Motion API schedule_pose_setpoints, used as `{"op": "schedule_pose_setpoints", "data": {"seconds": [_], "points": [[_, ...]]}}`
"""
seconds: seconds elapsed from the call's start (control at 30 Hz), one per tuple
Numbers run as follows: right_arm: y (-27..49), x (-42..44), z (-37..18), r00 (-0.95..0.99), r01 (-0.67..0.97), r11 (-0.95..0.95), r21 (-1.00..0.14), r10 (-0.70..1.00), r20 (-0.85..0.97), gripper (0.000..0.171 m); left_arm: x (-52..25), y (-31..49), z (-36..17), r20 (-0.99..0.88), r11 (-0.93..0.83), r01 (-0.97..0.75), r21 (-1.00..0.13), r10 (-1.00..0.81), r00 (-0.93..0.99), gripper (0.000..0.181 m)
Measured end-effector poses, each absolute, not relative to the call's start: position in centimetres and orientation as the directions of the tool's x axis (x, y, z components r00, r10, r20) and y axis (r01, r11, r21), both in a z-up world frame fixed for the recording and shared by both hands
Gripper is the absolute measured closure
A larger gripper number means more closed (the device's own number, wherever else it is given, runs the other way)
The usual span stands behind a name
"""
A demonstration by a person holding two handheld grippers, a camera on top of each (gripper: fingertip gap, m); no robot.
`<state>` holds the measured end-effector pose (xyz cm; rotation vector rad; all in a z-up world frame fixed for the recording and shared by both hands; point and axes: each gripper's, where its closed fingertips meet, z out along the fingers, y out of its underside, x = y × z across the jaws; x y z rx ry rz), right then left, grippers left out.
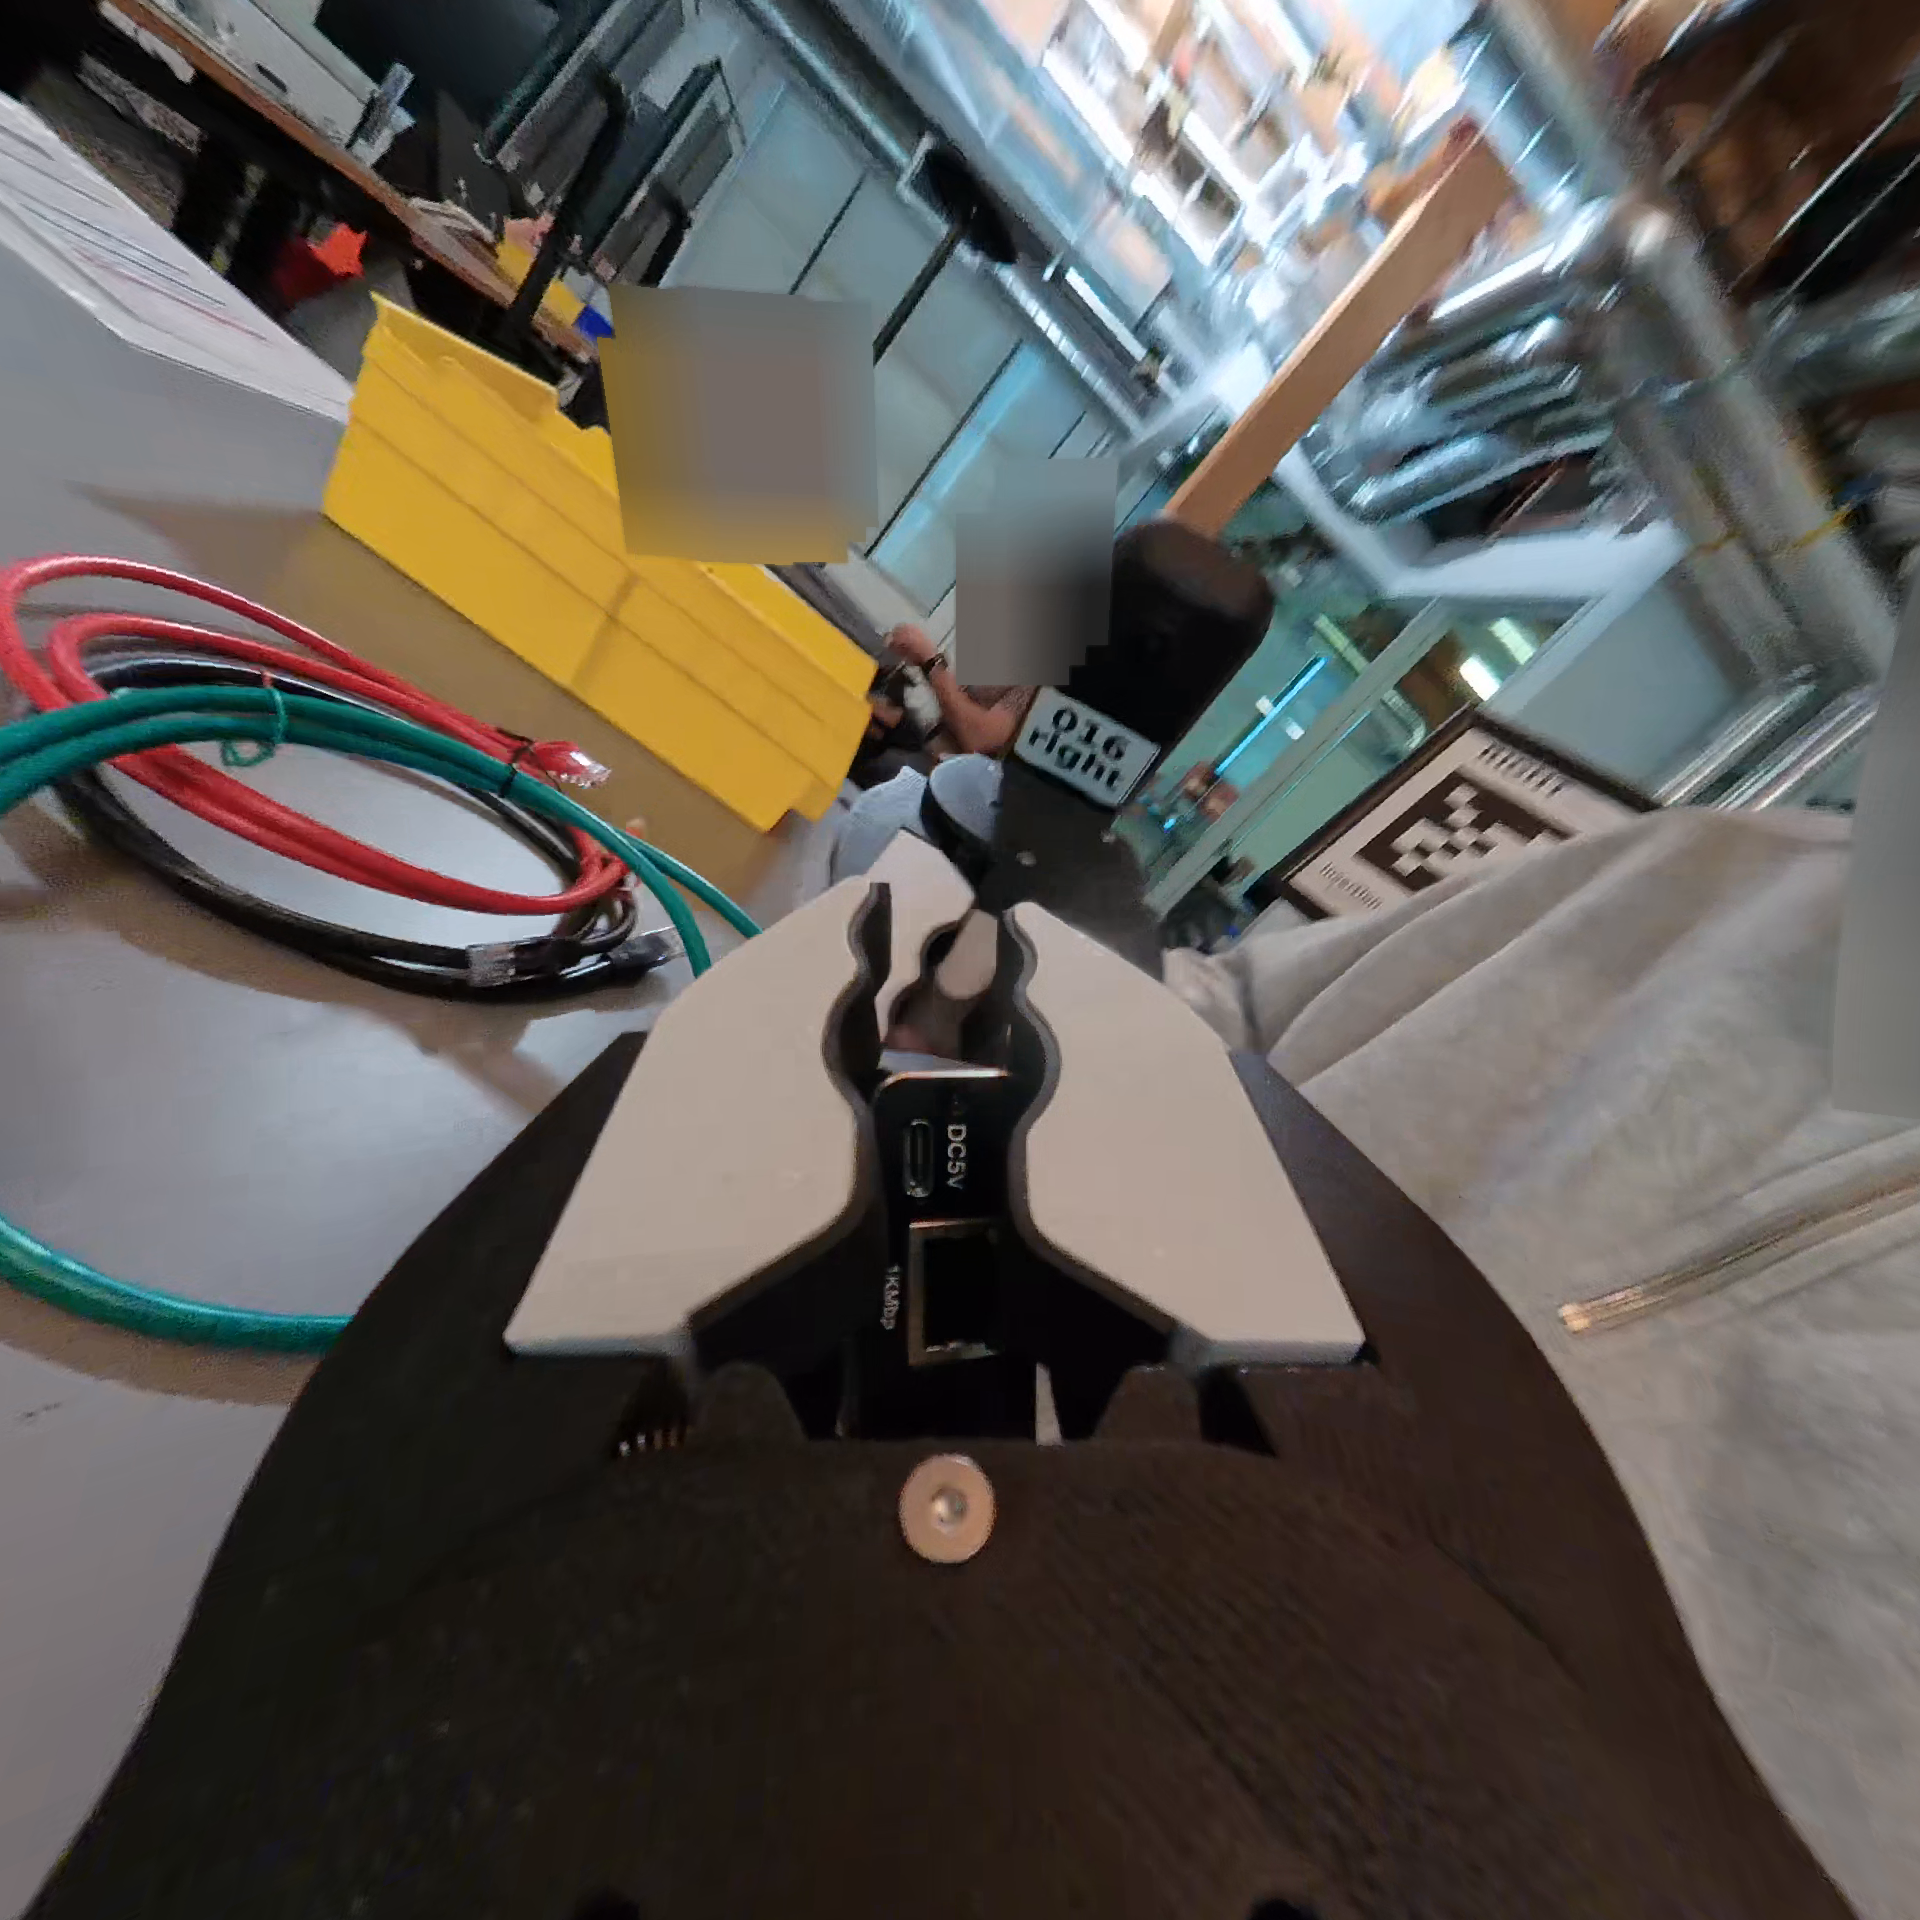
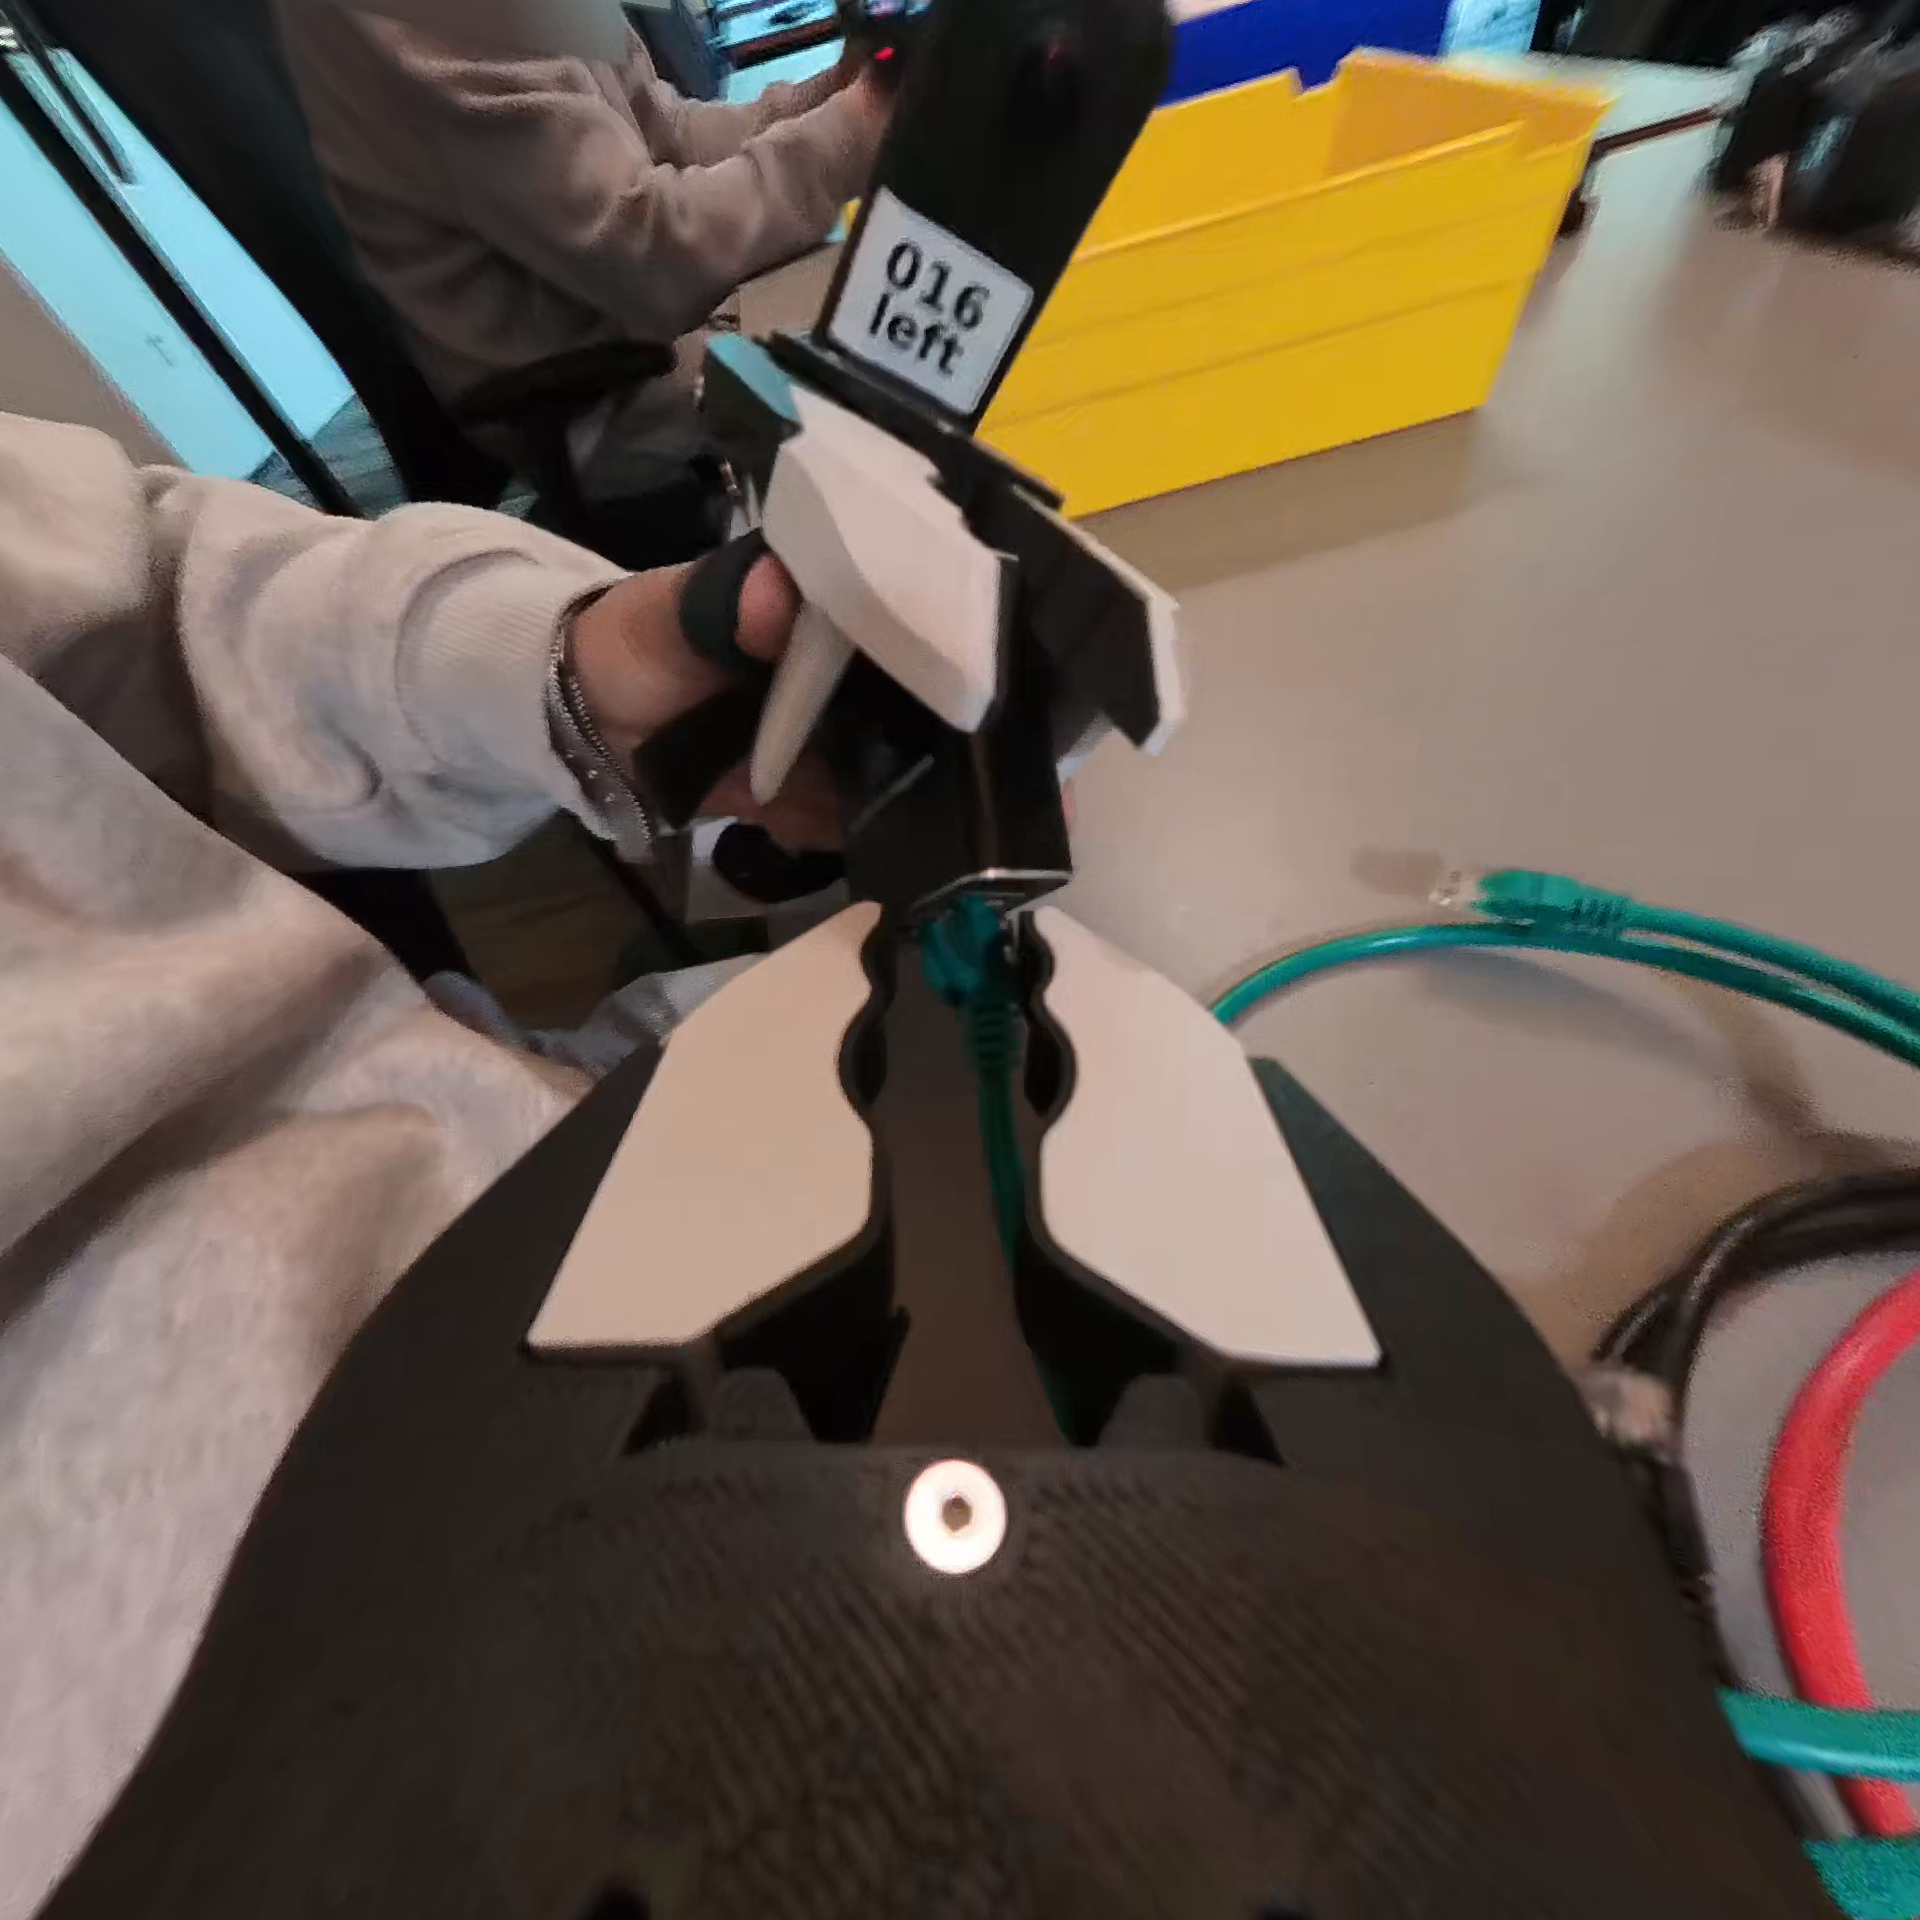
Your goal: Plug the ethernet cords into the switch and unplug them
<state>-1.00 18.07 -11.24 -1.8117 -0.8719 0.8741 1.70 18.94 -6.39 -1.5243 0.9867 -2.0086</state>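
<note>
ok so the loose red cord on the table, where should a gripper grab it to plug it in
Take the red cord by the red boot just behind its clear plug, not on the coil. The plug end lies flat on the table, sticking out from the loops toward the yellow bin, so come from above with the fingers across the boot, leaving the clear tip free to enter a port.

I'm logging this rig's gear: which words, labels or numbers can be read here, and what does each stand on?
I won't quote writing; these things bear it.
white tag on the right gripper: clear print.
white label on the left gripper: clear print.
Face of the switch between the left gripper's fingers: white port markings, clear.
Black-and-white marker board: small caption, blurred.
white box: faint lines, unreadable.
</note>
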Motion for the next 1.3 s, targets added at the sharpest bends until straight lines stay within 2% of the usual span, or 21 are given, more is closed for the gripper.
{"op": "schedule_pose_setpoints", "data": {"seconds": [0.1, 0.2, 0.3, 0.4, 0.47, 0.5, 0.63, 0.7, 0.77, 0.9, 1.07, 1.3], "points": [[18.1, -0.8, -10.7, 0.489, 0.167, -0.334, -0.928, 0.845, -0.216, 0.153, 1.7, 19.1, -6.3, 0.619, -0.632, -0.064, -0.772, -0.727, -0.298, 0.159], [18.8, 0.2, -9.8, 0.526, 0.100, -0.323, -0.941, 0.820, -0.226, 0.154, 1.5, 20.8, -6.1, 0.661, -0.690, 0.022, -0.724, -0.702, -0.265, 0.134], [19.2, 1.0, -9.1, 0.548, 0.053, -0.308, -0.950, 0.804, -0.230, 0.155, 1.6, 21.1, -7.2, 0.715, -0.736, -0.022, -0.676, -0.649, -0.258, 0.110], [19.3, 1.1, -9.3, 0.560, 0.065, -0.305, -0.950, 0.799, -0.218, 0.155, 2.1, 19.3, -8.4, 0.730, -0.723, -0.149, -0.674, -0.623, -0.280, 0.124], [19.3, 1.0, -9.5, 0.565, 0.078, -0.300, -0.951, 0.799, -0.206, 0.155, 2.1, 18.8, -8.4, 0.707, -0.693, -0.166, -0.702, -0.649, -0.283, 0.150], [19.2, 0.9, -9.5, 0.559, 0.069, -0.304, -0.950, 0.801, -0.215, 0.155, 2.1, 19.0, -8.5, 0.689, -0.675, -0.154, -0.721, -0.676, -0.262, 0.153], [19.3, 1.2, -9.1, 0.545, 0.008, -0.322, -0.947, 0.795, -0.266, 0.153, 1.8, 19.5, -8.4, 0.662, -0.650, -0.137, -0.748, -0.711, -0.237, 0.155], [19.8, 1.9, -8.6, 0.555, -0.049, -0.325, -0.944, 0.777, -0.296, 0.141, 1.6, 20.2, -8.1, 0.681, -0.678, -0.104, -0.727, -0.694, -0.236, 0.155], [20.0, 2.4, -8.5, 0.548, -0.088, -0.346, -0.934, 0.766, -0.335, 0.139, 1.4, 20.5, -8.1, 0.697, -0.699, -0.091, -0.710, -0.677, -0.237, 0.156], [19.7, 1.7, -9.3, 0.511, -0.087, -0.417, -0.905, 0.761, -0.400, 0.135, 1.6, 20.2, -8.2, 0.673, -0.674, -0.086, -0.733, -0.702, -0.231, 0.156], [19.1, 0.8, -10.0, 0.497, -0.020, -0.432, -0.902, 0.778, -0.384, 0.155, 2.3, 19.3, -8.6, 0.613, -0.604, -0.113, -0.789, -0.763, -0.207, 0.155], [19.1, 0.9, -9.4, 0.443, -0.091, -0.476, -0.875, 0.767, -0.463, 0.156, 2.2, 19.1, -8.2, 0.624, -0.618, -0.107, -0.779, -0.746, -0.233, 0.156]]}}
